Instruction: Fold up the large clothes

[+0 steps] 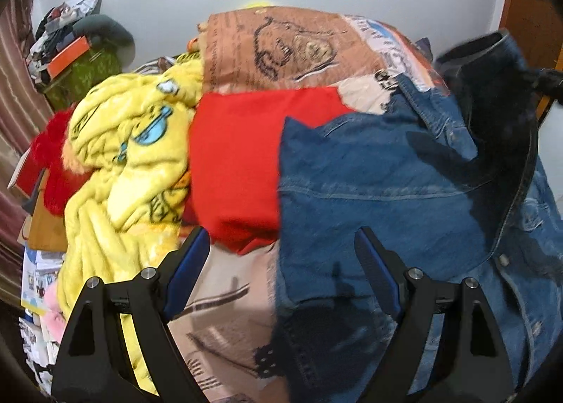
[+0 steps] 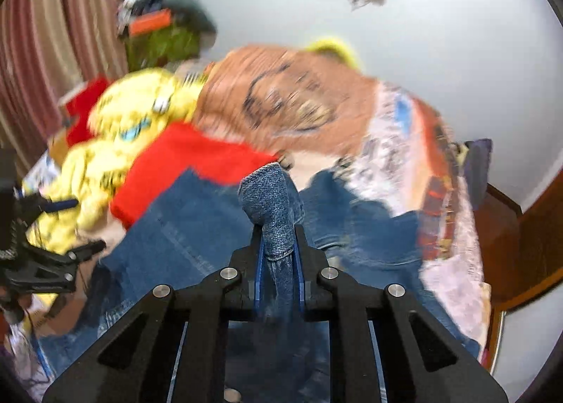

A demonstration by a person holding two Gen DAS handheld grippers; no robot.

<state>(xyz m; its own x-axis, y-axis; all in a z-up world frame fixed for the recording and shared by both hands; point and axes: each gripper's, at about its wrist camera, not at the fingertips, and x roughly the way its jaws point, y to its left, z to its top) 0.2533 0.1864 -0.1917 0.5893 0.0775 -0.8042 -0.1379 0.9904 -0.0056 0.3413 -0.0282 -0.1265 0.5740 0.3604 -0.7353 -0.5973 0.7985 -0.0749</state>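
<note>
Denim jacket (image 2: 197,227) pinched in right claw (image 2: 278,251) | blurred | left claw (image 1: 281,255) agape

My bed (image 1: 228,311) has a picture sheet on it. On the sheet lie my blue jean jacket (image 1: 369,174), a red cloth (image 1: 235,156) and a fluffy yellow blanket (image 1: 123,156)
</note>
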